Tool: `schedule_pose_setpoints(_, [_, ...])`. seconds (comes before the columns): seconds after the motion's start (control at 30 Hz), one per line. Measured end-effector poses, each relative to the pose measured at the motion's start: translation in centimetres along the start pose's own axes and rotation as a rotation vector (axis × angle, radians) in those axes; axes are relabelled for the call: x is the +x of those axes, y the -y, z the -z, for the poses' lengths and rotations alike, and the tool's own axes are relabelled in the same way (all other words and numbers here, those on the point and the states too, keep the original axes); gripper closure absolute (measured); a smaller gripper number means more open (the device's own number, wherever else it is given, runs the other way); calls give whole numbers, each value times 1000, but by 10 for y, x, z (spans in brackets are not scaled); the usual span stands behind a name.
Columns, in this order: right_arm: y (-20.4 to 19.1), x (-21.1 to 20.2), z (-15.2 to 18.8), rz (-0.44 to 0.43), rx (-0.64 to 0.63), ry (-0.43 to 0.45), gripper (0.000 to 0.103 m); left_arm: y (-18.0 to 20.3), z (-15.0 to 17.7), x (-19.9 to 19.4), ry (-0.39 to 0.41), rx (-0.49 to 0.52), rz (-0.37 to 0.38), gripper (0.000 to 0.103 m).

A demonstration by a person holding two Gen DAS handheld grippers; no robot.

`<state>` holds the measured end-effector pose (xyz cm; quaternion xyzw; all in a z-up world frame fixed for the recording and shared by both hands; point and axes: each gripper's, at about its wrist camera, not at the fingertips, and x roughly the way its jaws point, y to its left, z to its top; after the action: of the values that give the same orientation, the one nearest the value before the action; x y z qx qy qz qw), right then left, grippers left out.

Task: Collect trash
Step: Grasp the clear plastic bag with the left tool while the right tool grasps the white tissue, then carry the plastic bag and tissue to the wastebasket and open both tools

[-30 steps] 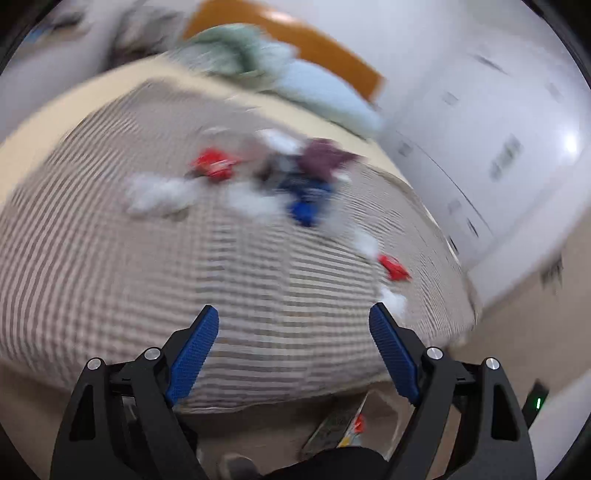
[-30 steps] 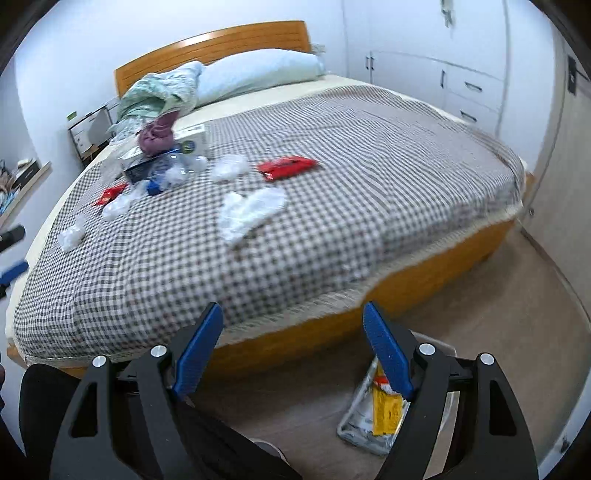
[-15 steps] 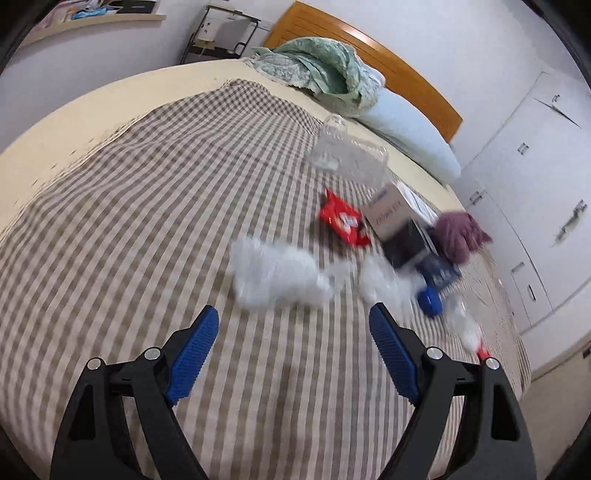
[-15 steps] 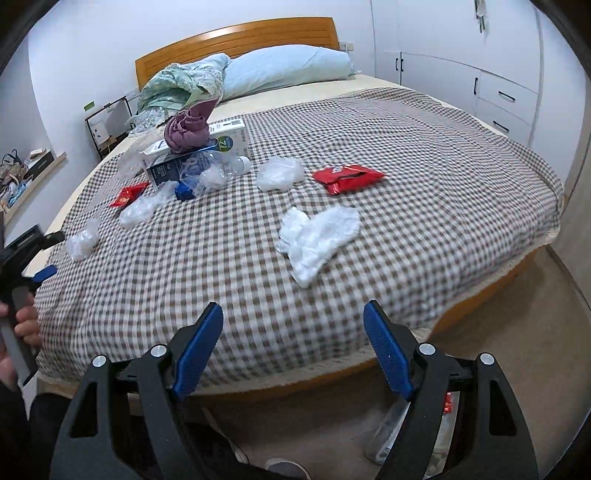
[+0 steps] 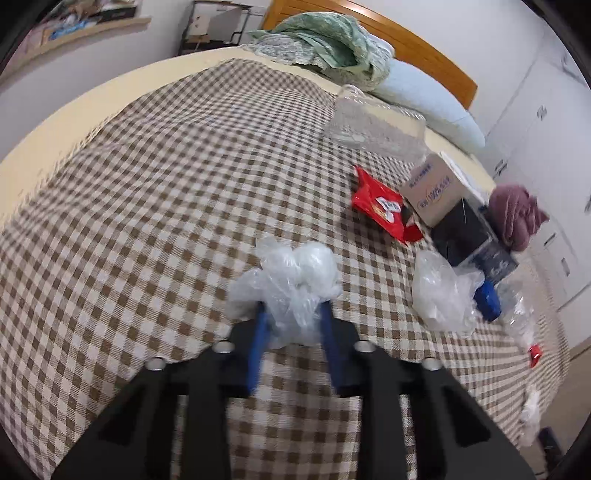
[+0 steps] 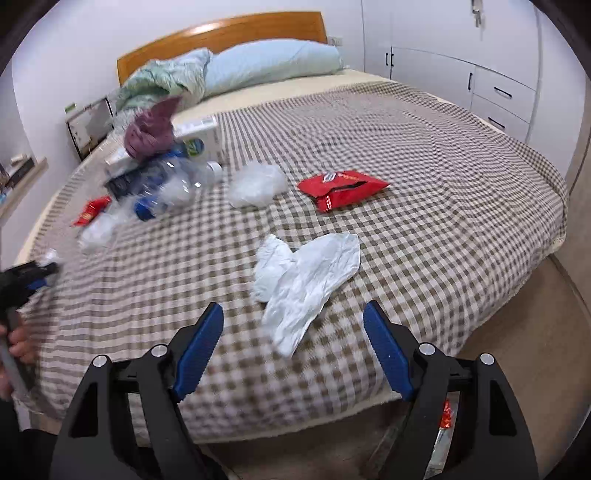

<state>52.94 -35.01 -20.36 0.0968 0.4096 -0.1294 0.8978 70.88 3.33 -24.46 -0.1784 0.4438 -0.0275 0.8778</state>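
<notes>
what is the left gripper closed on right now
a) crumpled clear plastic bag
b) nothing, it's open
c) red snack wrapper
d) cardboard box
a: in the left wrist view the left gripper has its blue fingers pinched in on the crumpled clear plastic bag, while the red snack wrapper and cardboard box lie farther off on the bed.

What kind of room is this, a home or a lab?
Most likely a home bedroom: a bed with a wooden headboard, a blue pillow and a checked blanket, plus white built-in cupboards alongside.
</notes>
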Motion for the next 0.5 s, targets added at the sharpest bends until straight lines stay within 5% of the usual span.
schedule_pose_setpoints(0.13, [1, 31, -6, 17, -16, -40, 30, -17, -3, -6, 13, -69, 19, 91])
schedule_pose_setpoints(0.2, [1, 38, -7, 11, -16, -42, 54, -23, -2, -17, 42, -83, 5, 92])
schedule_pose_setpoints(0.27, [-1, 44, -7, 11, -28, -61, 64, -27, 0, -28, 57, -98, 13, 92])
schedule_pose_setpoints(0.33, [-3, 41, -5, 0, -44, -49, 90, -25, 0, -39, 80, -117, 26, 92])
schedule_pose_setpoints(0.5, [1, 13, 0, 2, -75, 8, 93, -6, 11, -78, 141, -100, 118, 92])
